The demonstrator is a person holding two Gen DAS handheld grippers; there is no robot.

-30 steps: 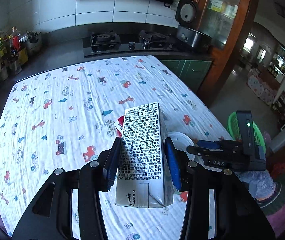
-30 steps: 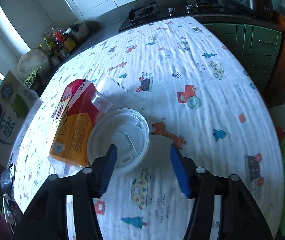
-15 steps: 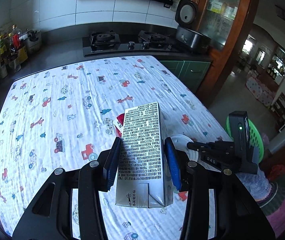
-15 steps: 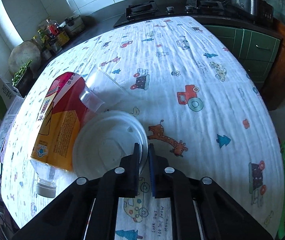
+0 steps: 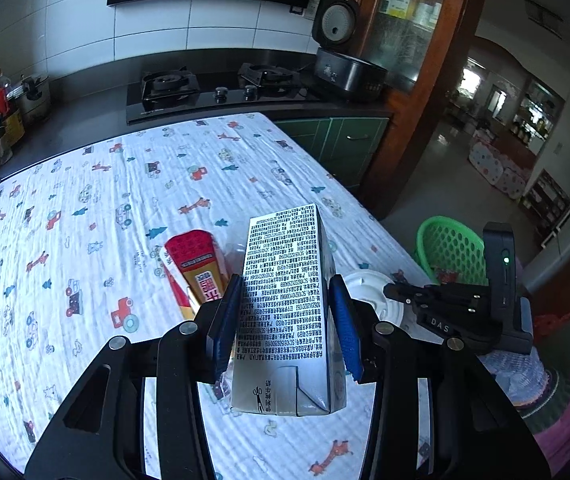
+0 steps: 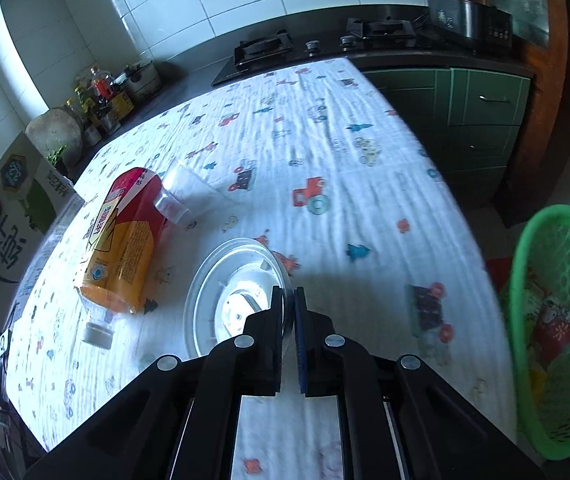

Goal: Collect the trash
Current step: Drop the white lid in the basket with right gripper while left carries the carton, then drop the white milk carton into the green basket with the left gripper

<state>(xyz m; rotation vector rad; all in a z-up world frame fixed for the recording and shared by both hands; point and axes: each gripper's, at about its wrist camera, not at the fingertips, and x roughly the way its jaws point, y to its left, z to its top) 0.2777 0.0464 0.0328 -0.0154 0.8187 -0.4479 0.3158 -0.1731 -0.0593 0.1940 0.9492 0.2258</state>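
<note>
Right tool (image 6: 289,300) clamped on the rim of the round white plastic lid (image 6: 221,296), tilted off the cloth-covered counter (image 6: 365,208). Left tool (image 5: 285,320) gripping the silver printed carton (image 5: 285,300) by its sides. Green mesh basket (image 6: 557,320) alongside, likely both pieces' destination.

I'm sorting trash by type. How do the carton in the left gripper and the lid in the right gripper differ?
The carton is a tall printed box; the lid is a flat, round, plain white disc. The left gripper clamps the carton's two sides; the right gripper pinches only the lid's rim. Both are held.
</note>
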